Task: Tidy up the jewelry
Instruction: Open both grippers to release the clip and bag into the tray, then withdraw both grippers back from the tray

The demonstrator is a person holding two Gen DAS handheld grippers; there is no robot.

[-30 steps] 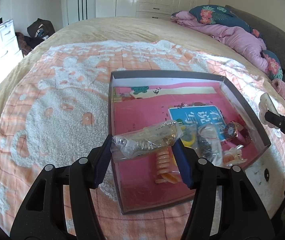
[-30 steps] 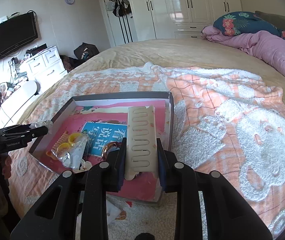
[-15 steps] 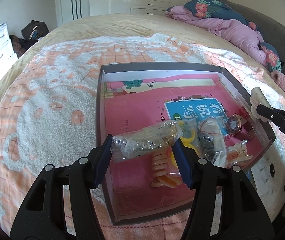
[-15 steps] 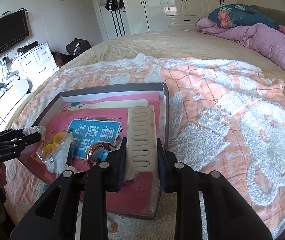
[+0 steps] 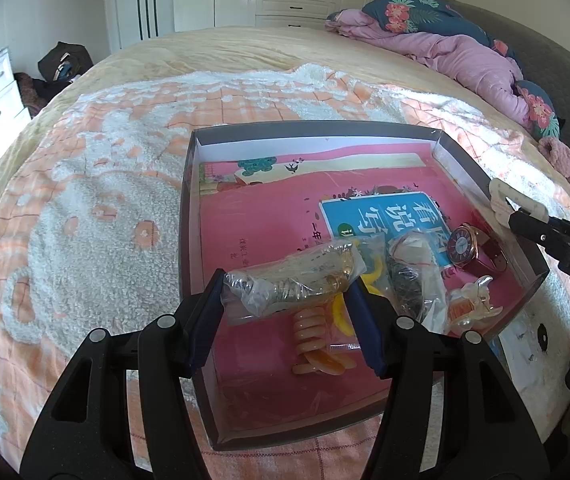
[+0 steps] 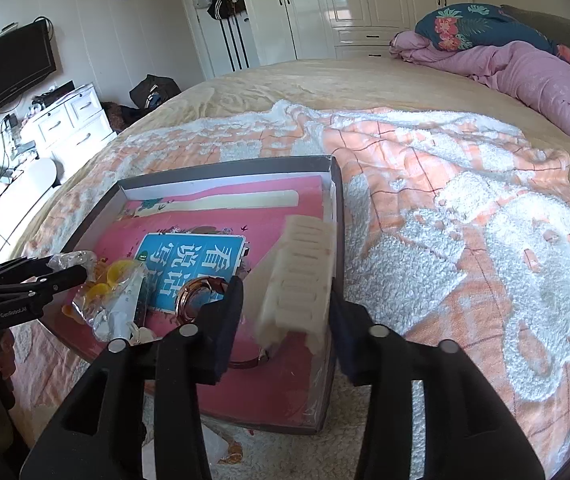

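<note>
A grey-walled tray (image 5: 309, 130) lined with a pink book lies on the bed. My left gripper (image 5: 291, 292) is shut on a clear plastic bag of jewelry (image 5: 293, 282), held above the tray's near left part. Under it lie an orange hair claw (image 5: 317, 344), yellow rings, another clear bag (image 5: 413, 276), a watch (image 5: 465, 246) and a pearly clip (image 5: 471, 306). My right gripper (image 6: 285, 300) has its jaws spread; a cream hair claw (image 6: 301, 280) sits tilted between them, over the tray's right wall (image 6: 337, 216). The watch (image 6: 197, 300) shows beside its left finger.
The tray rests on an orange and white fleece blanket (image 6: 465, 220). A pink duvet and floral pillow (image 5: 465, 48) lie at the bed's far right. Wardrobes (image 6: 345, 0), a white drawer unit (image 6: 69, 116) and a wall TV stand beyond the bed.
My right gripper's jaws have spread and the cream claw has tipped over between them. Both grippers have moved a little closer over the tray. The left still holds the bag.
</note>
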